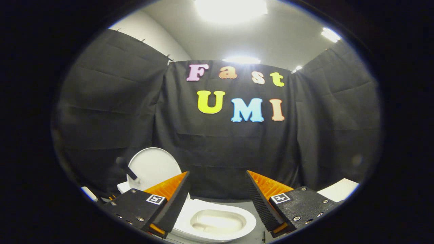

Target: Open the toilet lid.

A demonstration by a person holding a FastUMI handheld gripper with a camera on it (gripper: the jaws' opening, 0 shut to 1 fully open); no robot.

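Lid (154, 166) upright, base seemingly hidden behind spread, empty gripper (217, 178) jaws.

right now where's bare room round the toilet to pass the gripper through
The gripper is open, holding nothing, fingers spread above the toilet bowl. The grey floor between the bowl and the black cloth wall looks bare. It is crowded beside the raised lid, where a dark handle stands.

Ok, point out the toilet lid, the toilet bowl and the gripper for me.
toilet lid (154, 167), gripper view, middle of its raised white face.
toilet bowl (217, 222), gripper view, inside of the basin.
gripper (217, 178), gripper view, open gap midway between its fingertips.
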